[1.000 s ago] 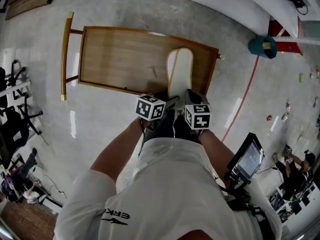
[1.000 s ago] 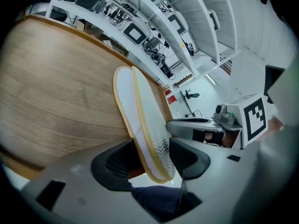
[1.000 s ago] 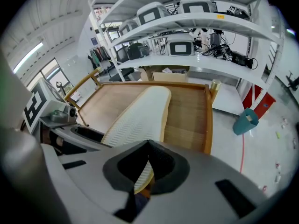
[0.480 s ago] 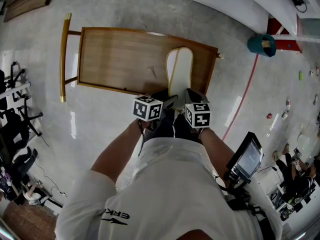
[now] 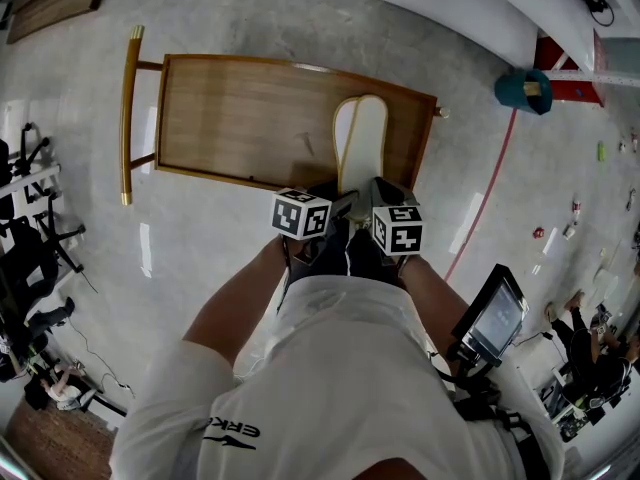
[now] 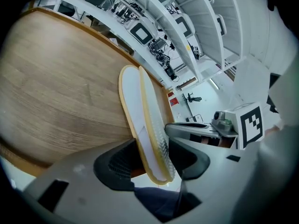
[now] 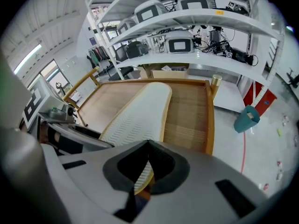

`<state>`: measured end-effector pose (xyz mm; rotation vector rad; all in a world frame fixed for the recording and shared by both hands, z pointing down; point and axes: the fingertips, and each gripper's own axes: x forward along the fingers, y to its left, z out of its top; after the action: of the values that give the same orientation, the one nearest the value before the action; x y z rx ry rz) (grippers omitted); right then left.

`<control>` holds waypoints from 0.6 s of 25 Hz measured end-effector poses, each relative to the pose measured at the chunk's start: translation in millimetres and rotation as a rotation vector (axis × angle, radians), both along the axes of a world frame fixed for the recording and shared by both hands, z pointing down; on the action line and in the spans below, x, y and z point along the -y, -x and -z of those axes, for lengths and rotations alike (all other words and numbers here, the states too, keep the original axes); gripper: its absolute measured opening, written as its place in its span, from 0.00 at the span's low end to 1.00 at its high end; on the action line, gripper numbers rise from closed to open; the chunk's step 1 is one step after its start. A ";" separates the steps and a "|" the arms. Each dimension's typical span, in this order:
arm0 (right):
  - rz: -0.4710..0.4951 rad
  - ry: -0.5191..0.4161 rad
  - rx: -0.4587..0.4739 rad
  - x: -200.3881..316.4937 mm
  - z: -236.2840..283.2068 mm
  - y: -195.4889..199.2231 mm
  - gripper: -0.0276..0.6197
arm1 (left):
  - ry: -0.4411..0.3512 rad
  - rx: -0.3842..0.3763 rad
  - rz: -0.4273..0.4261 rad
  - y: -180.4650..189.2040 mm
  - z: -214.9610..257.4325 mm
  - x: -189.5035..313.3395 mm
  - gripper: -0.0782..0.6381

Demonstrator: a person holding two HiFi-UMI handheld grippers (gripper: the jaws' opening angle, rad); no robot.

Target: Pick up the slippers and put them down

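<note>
A long wooden surface (image 5: 230, 118) with a raised rim stood on a grey floor (image 5: 200, 248), with a yellow rail (image 5: 130, 108) running along its left end. A red line (image 5: 490, 193) crossed the floor off its right end, near a teal bin (image 5: 522, 93).

The pale slippers (image 5: 360, 143) lay over the right part of the surface, heels at its near edge. The left gripper (image 6: 154, 160) and right gripper (image 7: 145, 167) met there side by side, each closed onto the heel end.

Only the left gripper view showed two layers pressed together on edge, one of them a ridged, yellow-rimmed sole. Only the right gripper view showed white shelves (image 7: 187, 17) of equipment beyond the far edge. A monitor (image 5: 493, 320) showed in the head view alone.
</note>
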<state>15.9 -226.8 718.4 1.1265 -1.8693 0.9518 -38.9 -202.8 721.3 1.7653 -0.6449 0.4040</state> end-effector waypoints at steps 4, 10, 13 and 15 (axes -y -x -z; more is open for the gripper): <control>-0.001 0.001 0.005 -0.6 0.7 0.5 0.05 | -0.002 -0.022 0.048 4.4 3.3 0.6 0.36; -0.014 0.004 0.007 -0.6 1.2 -2.6 0.05 | -0.076 -0.014 0.049 4.9 17.5 3.0 0.29; -0.028 0.006 0.008 -1.2 1.1 -6.9 0.05 | -0.120 -0.038 0.042 -0.3 29.5 4.4 0.28; -0.036 0.007 0.008 -1.5 0.6 -9.7 0.05 | -0.142 -0.061 0.037 -5.7 37.3 5.4 0.27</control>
<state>25.6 -225.3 717.8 1.1577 -1.8561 0.9836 -33.2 -208.2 684.0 1.8901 -0.6753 0.2831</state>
